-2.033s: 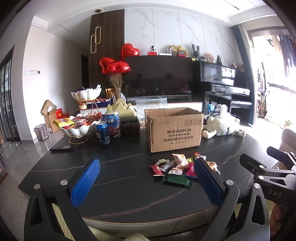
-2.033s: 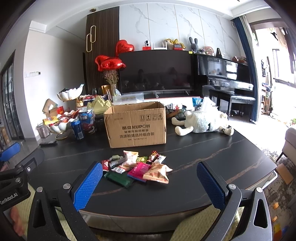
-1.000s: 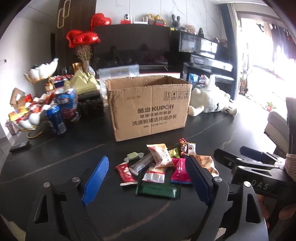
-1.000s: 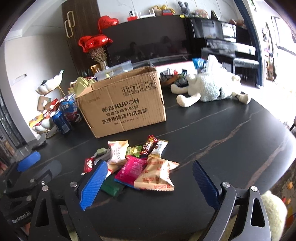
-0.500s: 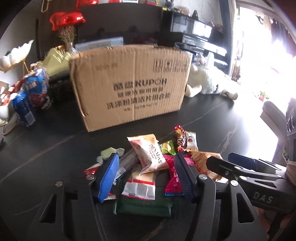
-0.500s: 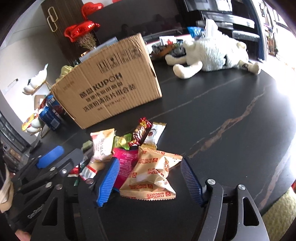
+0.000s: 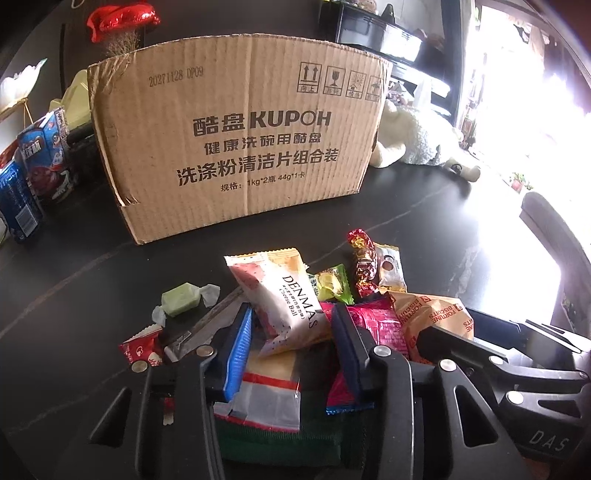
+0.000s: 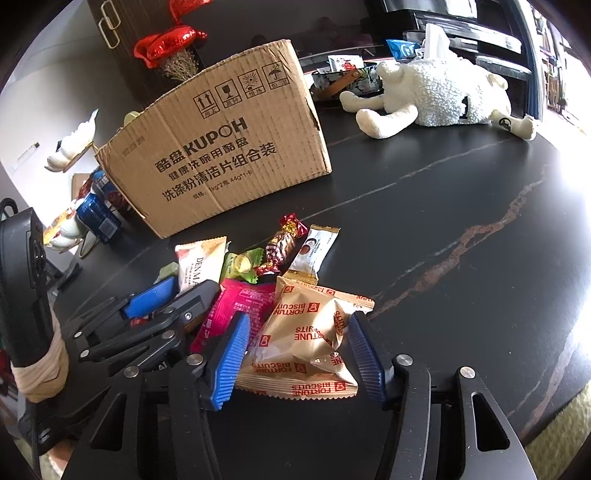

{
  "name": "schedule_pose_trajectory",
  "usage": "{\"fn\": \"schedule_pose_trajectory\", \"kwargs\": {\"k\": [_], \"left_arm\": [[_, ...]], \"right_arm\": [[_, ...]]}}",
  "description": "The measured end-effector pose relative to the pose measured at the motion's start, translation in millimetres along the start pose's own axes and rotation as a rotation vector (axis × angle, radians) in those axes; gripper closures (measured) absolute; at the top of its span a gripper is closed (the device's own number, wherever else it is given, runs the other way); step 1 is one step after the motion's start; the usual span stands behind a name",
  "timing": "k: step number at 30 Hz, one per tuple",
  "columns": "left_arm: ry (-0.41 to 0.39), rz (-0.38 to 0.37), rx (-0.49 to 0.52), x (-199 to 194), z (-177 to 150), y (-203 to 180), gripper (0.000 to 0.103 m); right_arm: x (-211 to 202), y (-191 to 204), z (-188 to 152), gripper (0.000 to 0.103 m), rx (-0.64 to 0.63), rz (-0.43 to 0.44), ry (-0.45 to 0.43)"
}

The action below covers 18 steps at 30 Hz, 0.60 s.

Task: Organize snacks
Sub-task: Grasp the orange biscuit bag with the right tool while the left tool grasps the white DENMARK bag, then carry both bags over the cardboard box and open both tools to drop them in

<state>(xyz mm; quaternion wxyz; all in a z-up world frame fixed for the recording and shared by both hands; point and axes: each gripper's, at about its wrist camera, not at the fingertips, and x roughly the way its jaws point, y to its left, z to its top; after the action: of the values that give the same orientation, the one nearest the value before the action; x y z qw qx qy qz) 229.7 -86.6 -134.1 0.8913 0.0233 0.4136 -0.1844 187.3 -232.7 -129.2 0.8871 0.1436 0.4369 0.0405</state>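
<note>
Home living room, black table (image 8: 461, 192), plush sheep (image 8: 439, 99), heart balloon (image 8: 166, 42), piano (image 7: 373, 35)

**Two black hand grippers with blue pads**

The left gripper (image 7: 291, 343) has a black plastic frame with open triangular cut-outs and round silver screws at its joints. Its two fingers carry ribbed pads (image 7: 236, 354), one bright blue and one darker blue. The right gripper (image 8: 295, 354) has the same black frame, silver screws and ribbed blue pads (image 8: 229, 362). In the left view its black side shows the pale letters "DAS". In the right view, beige tape is wrapped around the left gripper's black handle.
</note>
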Motion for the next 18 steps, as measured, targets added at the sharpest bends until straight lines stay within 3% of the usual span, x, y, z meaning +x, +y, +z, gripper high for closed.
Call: {"fn": "schedule_pose_trajectory", "kwargs": {"k": [8, 18], "left_arm": [[-0.003, -0.004, -0.002, -4, -2, 2, 0.070], [-0.061, 0.013, 0.013, -25, 2, -3, 0.071]], "right_arm": [[2, -3, 0, 0.059, 0.014, 0.004, 0.000], [-14, -5, 2, 0.061, 0.018, -0.012, -0.077]]}}
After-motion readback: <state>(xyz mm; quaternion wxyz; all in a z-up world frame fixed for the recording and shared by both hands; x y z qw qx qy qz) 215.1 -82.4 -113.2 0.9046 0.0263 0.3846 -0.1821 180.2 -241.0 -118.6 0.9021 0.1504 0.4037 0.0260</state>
